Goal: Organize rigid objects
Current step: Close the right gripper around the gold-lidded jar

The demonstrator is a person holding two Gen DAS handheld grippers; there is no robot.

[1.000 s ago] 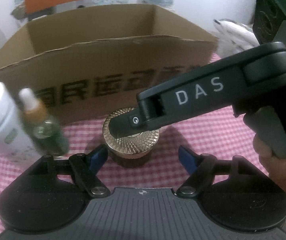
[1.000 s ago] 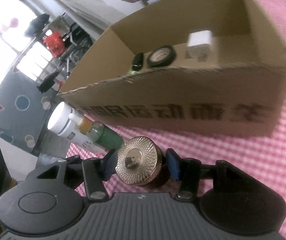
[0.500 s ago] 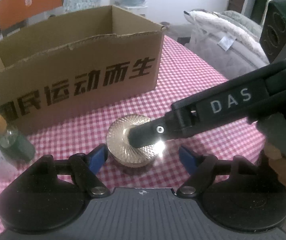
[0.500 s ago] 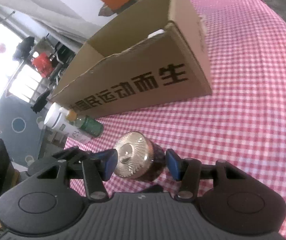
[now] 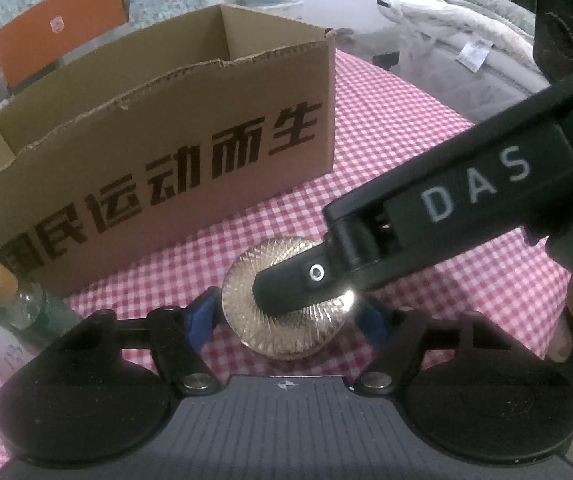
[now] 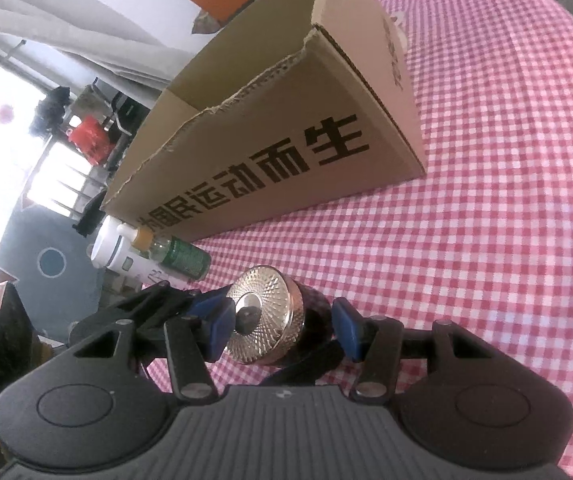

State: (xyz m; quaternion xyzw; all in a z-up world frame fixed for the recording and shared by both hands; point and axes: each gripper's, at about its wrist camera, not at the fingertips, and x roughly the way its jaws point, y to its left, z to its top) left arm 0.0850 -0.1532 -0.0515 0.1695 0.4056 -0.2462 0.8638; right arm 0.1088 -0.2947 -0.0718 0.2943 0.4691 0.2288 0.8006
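A dark jar with a ribbed gold lid [image 5: 286,320] stands on the pink checked cloth in front of a cardboard box [image 5: 166,128]. My left gripper [image 5: 286,320] sits around the jar, its blue pads [image 5: 202,316] apart at either side. My right gripper [image 6: 282,328] also brackets the jar with a gap on the right pad side; in the left wrist view its black finger [image 5: 298,288] lies across the lid. The jar also shows in the right wrist view [image 6: 266,320].
A green dropper bottle [image 6: 178,256] and a white tube [image 6: 114,252] lie at the box's left end, near the table edge. The box [image 6: 286,120] has an open top. A checked cloth [image 6: 506,200] stretches to the right. An orange box [image 5: 58,28] stands behind.
Both grippers and the jar have drawn back from the box, which now looks farther away. The right gripper's pads have opened wider around the jar.
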